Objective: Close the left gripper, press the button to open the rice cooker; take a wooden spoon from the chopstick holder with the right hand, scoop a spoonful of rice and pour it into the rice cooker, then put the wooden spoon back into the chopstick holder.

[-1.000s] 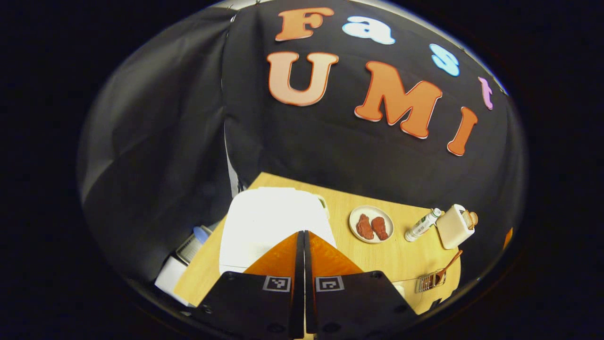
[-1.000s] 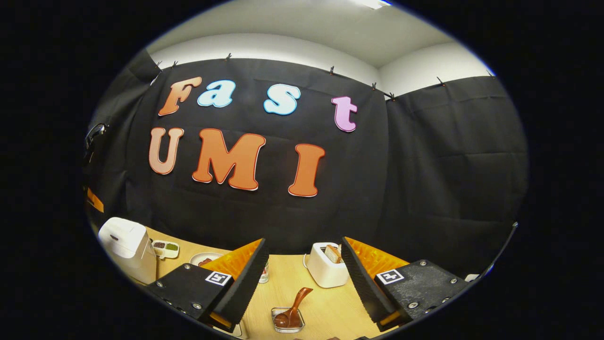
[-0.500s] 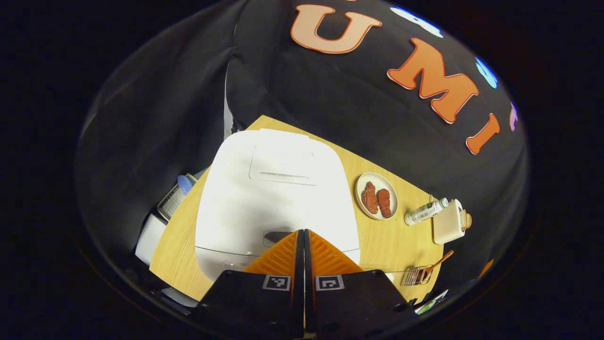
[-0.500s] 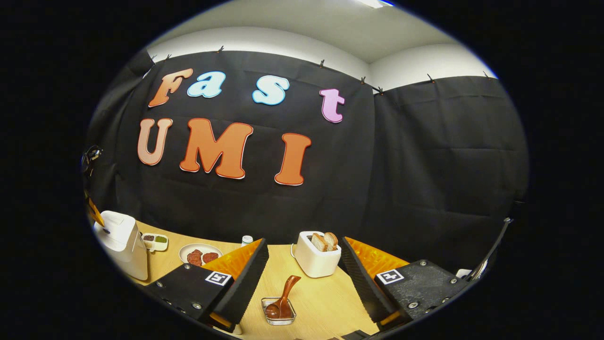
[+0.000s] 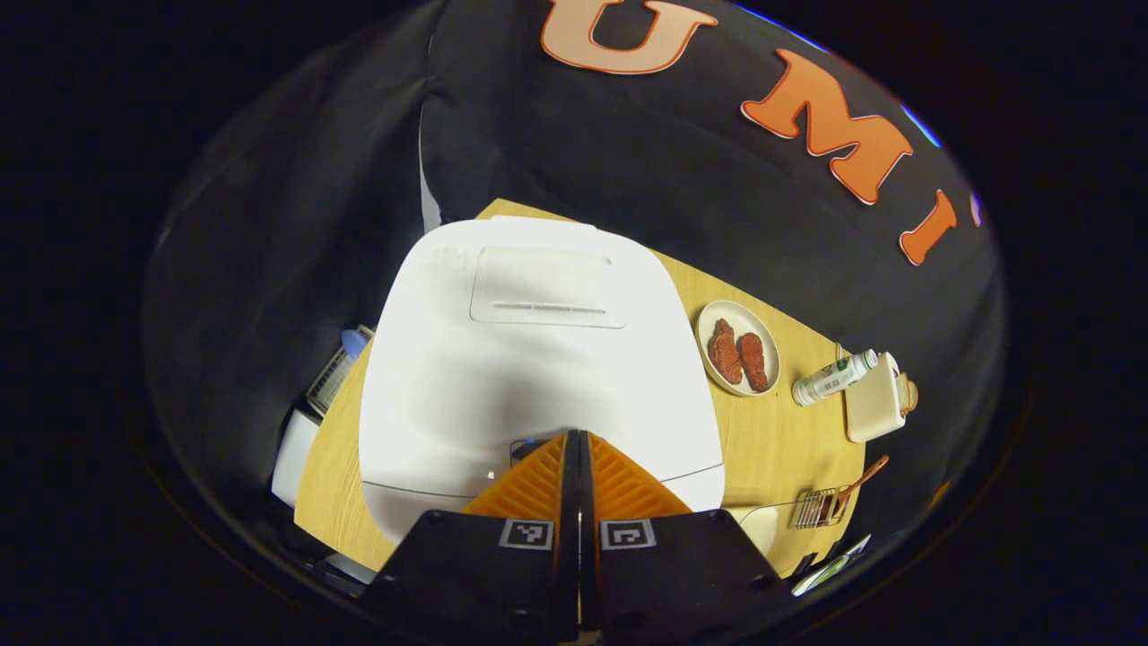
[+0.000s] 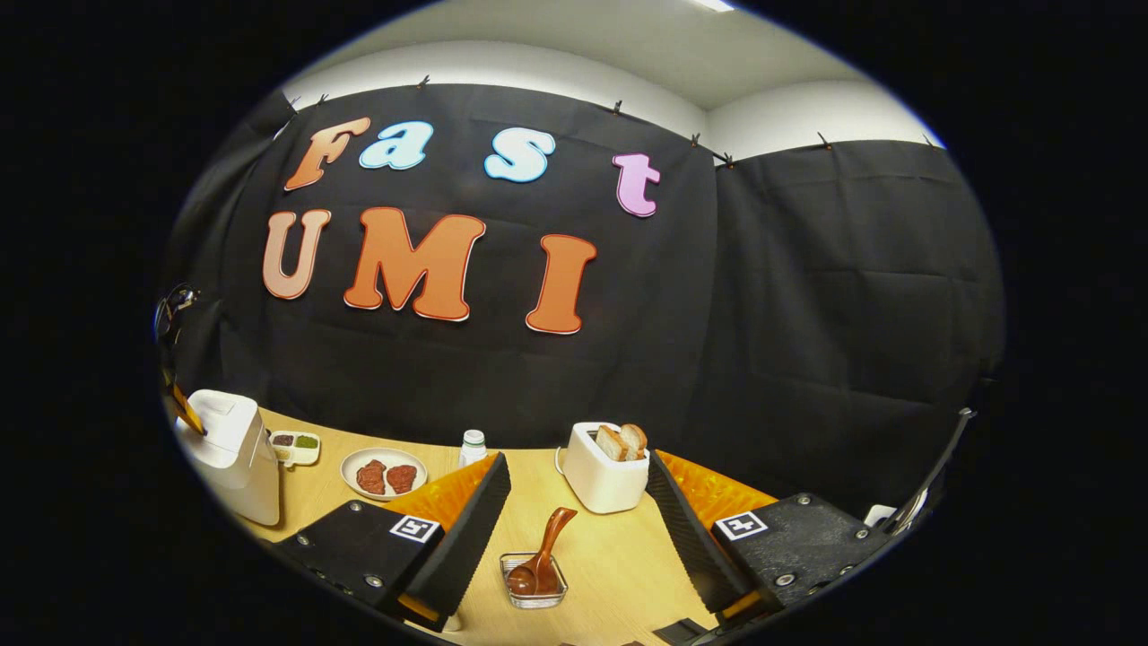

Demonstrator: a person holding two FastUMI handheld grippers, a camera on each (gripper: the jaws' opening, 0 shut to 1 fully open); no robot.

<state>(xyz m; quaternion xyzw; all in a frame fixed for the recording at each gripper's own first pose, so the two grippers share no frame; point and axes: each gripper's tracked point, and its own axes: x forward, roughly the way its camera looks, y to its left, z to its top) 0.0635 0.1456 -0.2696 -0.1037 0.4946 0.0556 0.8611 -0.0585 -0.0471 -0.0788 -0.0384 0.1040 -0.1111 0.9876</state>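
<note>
White rice cooker [image 5: 529,359] sits lid-shut on the table; wooden spoon [image 6: 540,561] leans in its holder [image 6: 534,592].

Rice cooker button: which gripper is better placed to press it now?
Left. The left gripper, shut, points at the button on the rice cooker. The right gripper is open, facing the wooden spoon.

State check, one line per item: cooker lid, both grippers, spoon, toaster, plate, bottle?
rice cooker: lid shut
left gripper: jaws shut, tips at the cooker's front button
right gripper: jaws open, empty
wooden spoon: bowl-end down in the holder, handle leaning out
chopstick holder: on the table, holding the spoon
toaster: bread sticking up from the slots
plate: two pieces of meat on it
bottle: upright, capped
</note>
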